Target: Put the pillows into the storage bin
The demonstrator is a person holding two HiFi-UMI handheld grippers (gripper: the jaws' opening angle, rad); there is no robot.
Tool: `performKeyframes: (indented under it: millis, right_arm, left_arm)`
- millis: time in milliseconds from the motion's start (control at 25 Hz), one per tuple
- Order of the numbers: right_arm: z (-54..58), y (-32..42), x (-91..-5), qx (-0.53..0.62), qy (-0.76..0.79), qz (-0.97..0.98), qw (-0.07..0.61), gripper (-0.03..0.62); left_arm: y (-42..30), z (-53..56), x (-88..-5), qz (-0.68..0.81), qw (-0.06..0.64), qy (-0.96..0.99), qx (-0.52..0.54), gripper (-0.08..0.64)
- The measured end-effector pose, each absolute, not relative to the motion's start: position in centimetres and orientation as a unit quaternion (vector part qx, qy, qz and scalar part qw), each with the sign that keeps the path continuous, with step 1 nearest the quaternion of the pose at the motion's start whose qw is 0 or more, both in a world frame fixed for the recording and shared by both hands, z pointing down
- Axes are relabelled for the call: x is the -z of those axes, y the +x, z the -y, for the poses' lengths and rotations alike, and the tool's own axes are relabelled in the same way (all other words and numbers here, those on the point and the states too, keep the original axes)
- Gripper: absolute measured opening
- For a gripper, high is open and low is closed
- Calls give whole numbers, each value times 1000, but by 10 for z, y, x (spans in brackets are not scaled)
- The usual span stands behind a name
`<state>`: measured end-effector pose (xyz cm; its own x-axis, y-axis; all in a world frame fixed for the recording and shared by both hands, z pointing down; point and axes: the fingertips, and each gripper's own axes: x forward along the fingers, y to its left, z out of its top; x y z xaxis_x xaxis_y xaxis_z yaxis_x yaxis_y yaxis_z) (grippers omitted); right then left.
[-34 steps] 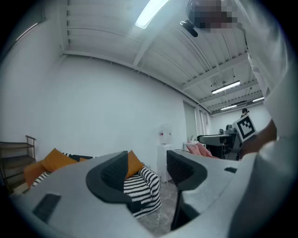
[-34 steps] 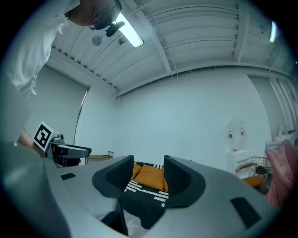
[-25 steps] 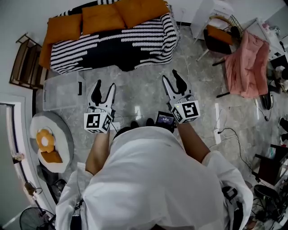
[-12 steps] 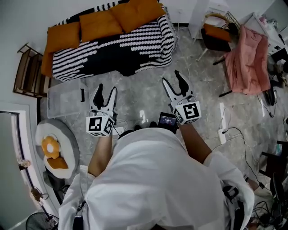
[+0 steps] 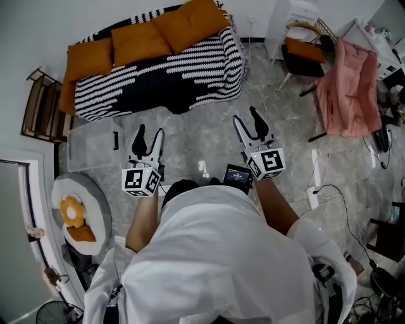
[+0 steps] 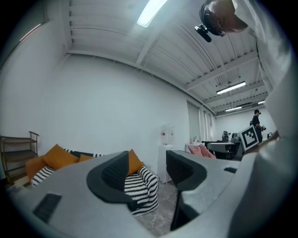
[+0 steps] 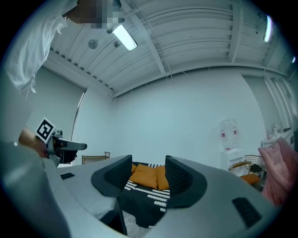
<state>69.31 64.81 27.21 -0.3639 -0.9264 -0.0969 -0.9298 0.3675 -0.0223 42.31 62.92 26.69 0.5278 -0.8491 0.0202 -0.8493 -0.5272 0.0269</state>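
Three orange pillows [image 5: 88,58] [image 5: 139,41] [image 5: 190,19] lean along the back of a black-and-white striped sofa [image 5: 158,76]. A clear storage bin [image 5: 88,150] stands on the floor in front of the sofa's left end. My left gripper [image 5: 149,133] is open and empty, held level over the floor just right of the bin. My right gripper [image 5: 247,116] is open too; its jaws have just been closing a little, with nothing between them. The right gripper view frames the pillows [image 7: 148,175] between the jaws, far off. The left gripper view shows two pillows [image 6: 58,157] [image 6: 135,162].
A wooden shelf [image 5: 41,107] stands left of the sofa, and a round grey cushion bed [image 5: 73,212] lies below the bin. At the right are a chair [image 5: 307,47], pink cloth [image 5: 348,82], and a power strip with cables [image 5: 313,196]. A water dispenser [image 7: 229,135] stands by the wall.
The person has stepped along: the bin and sofa sit lower and nearer in the head view. Both grippers stay held forward and empty; the right one has drifted slightly right.
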Motion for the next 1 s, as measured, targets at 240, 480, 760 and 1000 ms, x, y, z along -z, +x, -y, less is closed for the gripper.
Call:
performKeyframes:
  millis: [240,480,760,1000]
  right_arm:
    - [-639,713,-283,0,-572,-818,52,229]
    - [-612,726,-296,13,-579,-813,54,206]
    - [-541,721,-296,4,-572,-818,49,202]
    - [-448,715,-286,-2,-565,-824,33,202]
  left_arm:
    - [430,-621,-275,486,26,874,-9,238]
    - [431,-591,-284,490,31,871,-2,235]
    - [421,-520,-301,497,48,866,6,235]
    - [418,-425,-305,498,65,865,15,235]
